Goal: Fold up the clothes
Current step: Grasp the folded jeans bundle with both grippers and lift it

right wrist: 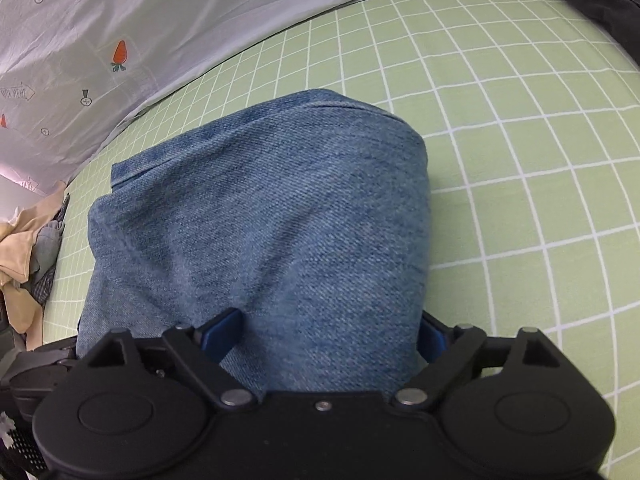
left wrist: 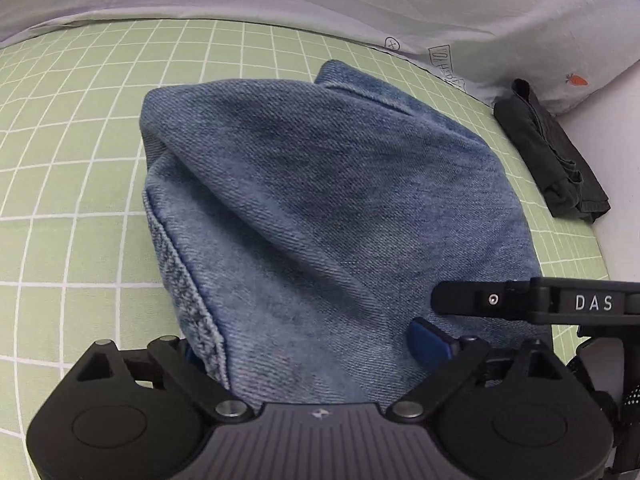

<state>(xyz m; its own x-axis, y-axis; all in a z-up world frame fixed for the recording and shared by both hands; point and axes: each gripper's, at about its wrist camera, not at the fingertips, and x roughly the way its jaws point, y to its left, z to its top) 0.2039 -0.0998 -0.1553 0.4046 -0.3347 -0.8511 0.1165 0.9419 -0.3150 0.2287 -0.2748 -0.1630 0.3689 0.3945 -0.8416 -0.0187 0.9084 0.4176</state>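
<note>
Lying folded on a green checked sheet point(left wrist: 80, 160), blue denim point(left wrist: 320, 200) is straddled by both grippers. Left gripper point(left wrist: 308, 344) & right gripper point(right wrist: 324, 332) are spread wide, blue pads off the cloth, nothing gripped. A dark folded garment point(left wrist: 556, 160) is seen near the bed edge, a grey printed duvet point(left wrist: 360, 0) behind, loose clothes point(right wrist: 28, 248) at one side.

The blue denim garment point(left wrist: 320, 208) lay folded and humped on the green checked sheet point(left wrist: 80, 160), its near edge between the left gripper's point(left wrist: 308, 344) spread fingers
</note>
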